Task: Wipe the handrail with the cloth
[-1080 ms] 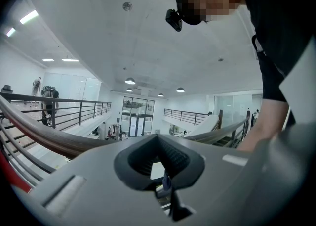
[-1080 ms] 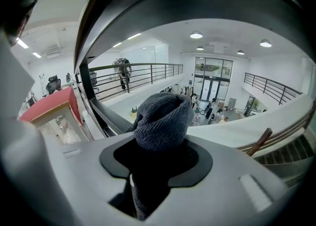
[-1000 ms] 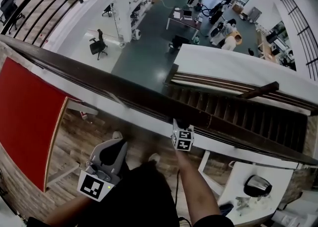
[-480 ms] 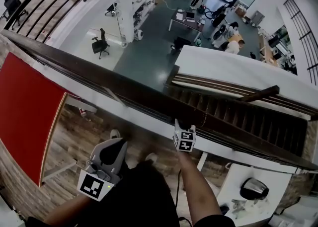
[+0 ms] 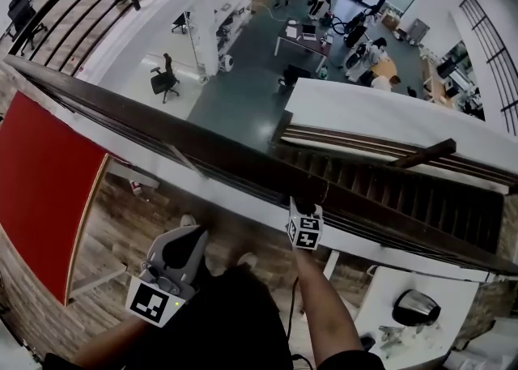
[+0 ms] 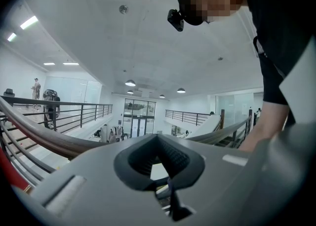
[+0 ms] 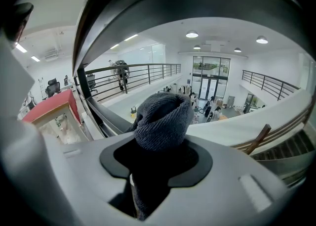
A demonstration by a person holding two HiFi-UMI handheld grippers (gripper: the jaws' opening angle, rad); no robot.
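The dark wooden handrail [image 5: 202, 146] runs slantwise from upper left to right in the head view. My right gripper [image 5: 303, 208] reaches forward to the rail's near side, shut on a grey knitted cloth [image 7: 163, 118] that bulges out past the jaws. In the right gripper view the handrail [image 7: 148, 2] arches dark and close over the cloth. The cloth's contact with the rail is hidden in the head view. My left gripper [image 5: 180, 248] hangs back by my body, short of the rail, shut and empty; its own view shows the left gripper [image 6: 158, 138] with the handrail [image 6: 44, 141] beyond.
Past the rail is a drop to a lower floor [image 5: 243, 77] with desks, chairs and people. A staircase [image 5: 388, 182] descends at the right. A red panel [image 5: 40, 174] lies at the left and a white table [image 5: 388, 295] at the lower right. Wooden floor is underfoot.
My right gripper with the cloth has slid a little to the right along the rail. The left gripper has stayed where it was.
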